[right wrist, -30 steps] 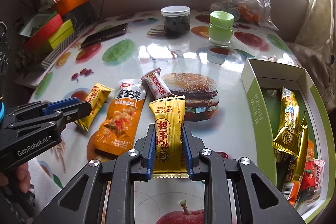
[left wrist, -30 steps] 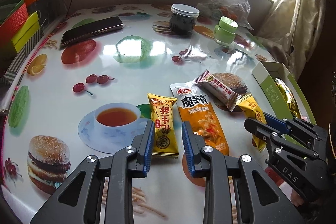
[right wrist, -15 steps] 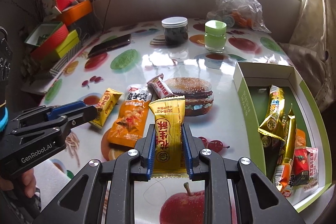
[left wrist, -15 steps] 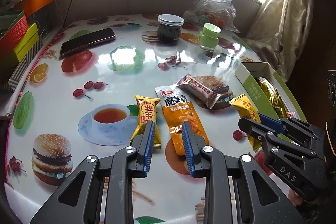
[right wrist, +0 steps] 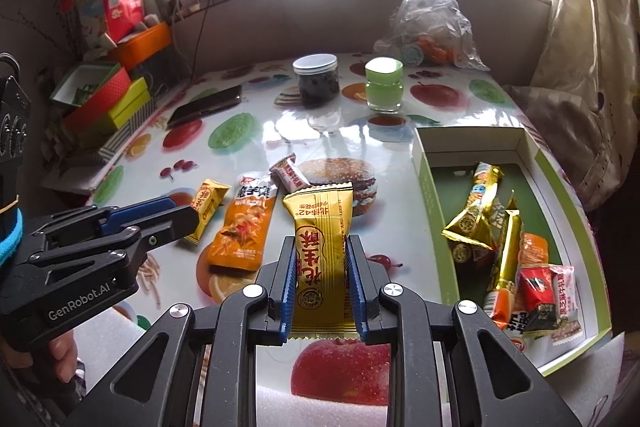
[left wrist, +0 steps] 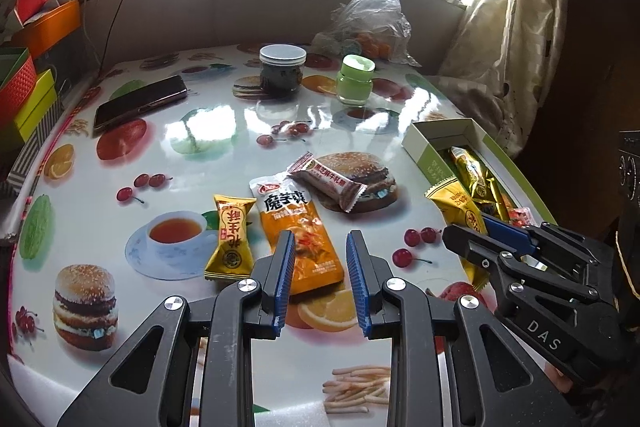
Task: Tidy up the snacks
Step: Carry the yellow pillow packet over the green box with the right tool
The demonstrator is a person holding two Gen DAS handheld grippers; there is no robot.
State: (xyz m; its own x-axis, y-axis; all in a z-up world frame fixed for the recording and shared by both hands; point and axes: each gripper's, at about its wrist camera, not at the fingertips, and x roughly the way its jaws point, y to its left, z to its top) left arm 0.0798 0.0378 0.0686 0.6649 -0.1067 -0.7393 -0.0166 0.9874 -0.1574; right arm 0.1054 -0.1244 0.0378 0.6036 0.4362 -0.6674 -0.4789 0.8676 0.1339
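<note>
My right gripper (right wrist: 321,279) is shut on a yellow snack packet (right wrist: 320,227) and holds it above the table, left of the green-and-white box (right wrist: 424,187). The box holds several snacks (right wrist: 492,227). It also shows in the left wrist view (left wrist: 430,157). My left gripper (left wrist: 320,279) is open and empty above the near end of an orange snack pouch (left wrist: 298,227). A second yellow packet (left wrist: 231,237) lies left of the pouch. A pink-brown bar (left wrist: 326,181) lies behind it.
A dark jar (left wrist: 282,69), a green jar (left wrist: 355,79), a phone (left wrist: 140,101) and a plastic bag (left wrist: 368,23) stand at the back of the printed table. Coloured boxes (right wrist: 104,95) are stacked at the left edge.
Both grippers have risen and pulled back from the table. The right one has lifted the yellow packet with it. The left gripper has shifted right from the yellow packet to over the orange pouch.
</note>
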